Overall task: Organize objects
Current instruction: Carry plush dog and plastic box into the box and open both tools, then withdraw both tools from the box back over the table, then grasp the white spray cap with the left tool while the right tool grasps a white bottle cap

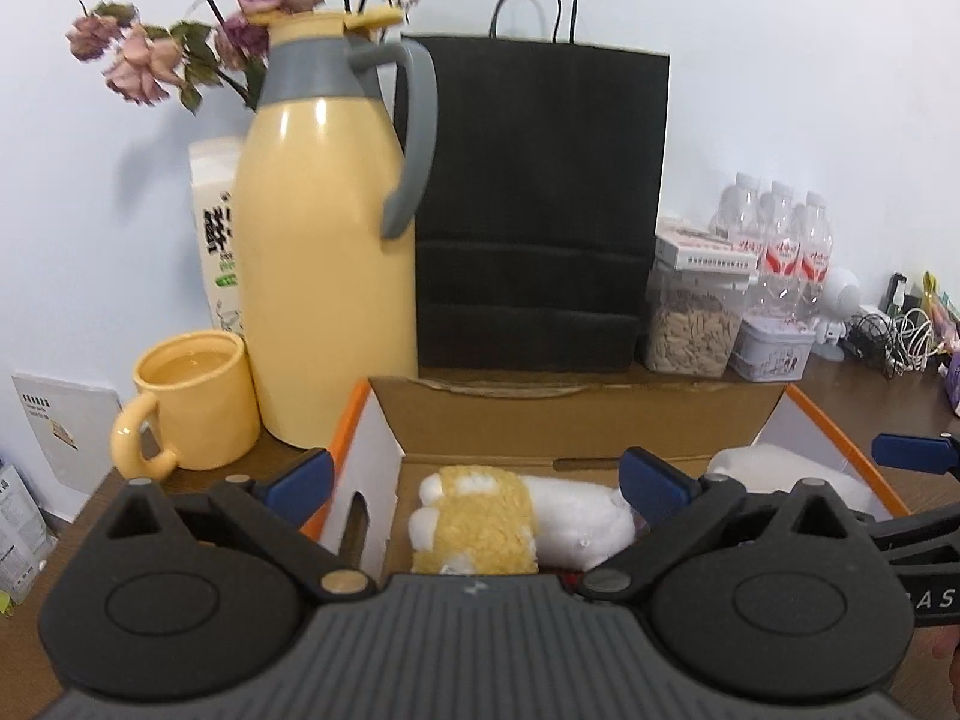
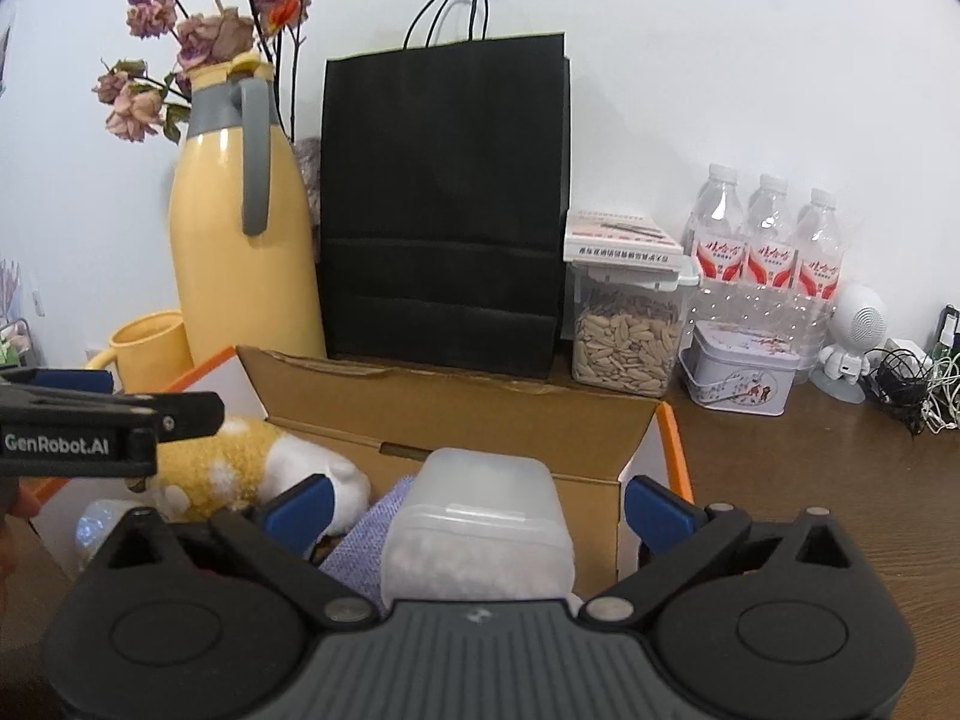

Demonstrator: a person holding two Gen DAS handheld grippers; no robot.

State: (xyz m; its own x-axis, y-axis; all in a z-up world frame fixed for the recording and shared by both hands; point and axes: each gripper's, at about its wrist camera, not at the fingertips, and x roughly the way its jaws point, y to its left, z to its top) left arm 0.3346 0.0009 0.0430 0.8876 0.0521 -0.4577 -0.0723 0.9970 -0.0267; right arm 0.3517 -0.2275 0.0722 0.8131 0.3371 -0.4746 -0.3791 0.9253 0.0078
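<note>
An open cardboard box (image 1: 576,420) with orange edges stands on the brown table. Inside it lies a yellow and white plush toy (image 1: 480,516), just below my left gripper (image 1: 474,483), whose blue pads stand wide apart and touch nothing. In the right wrist view the box (image 2: 456,420) also holds a frosted plastic container (image 2: 480,516) on a purple cloth (image 2: 366,546), beside the plush toy (image 2: 252,468). My right gripper (image 2: 477,507) is open, with the container between its jaws but clear of both pads. The left gripper's black body shows at that view's left edge.
Behind the box stand a yellow thermos jug (image 1: 324,252), a yellow mug (image 1: 192,402), a black paper bag (image 1: 540,210), a jar of seeds (image 2: 624,342), a tin (image 2: 744,372), water bottles (image 2: 768,240) and tangled cables (image 2: 912,384). Dried flowers (image 1: 150,54) rise at the back left.
</note>
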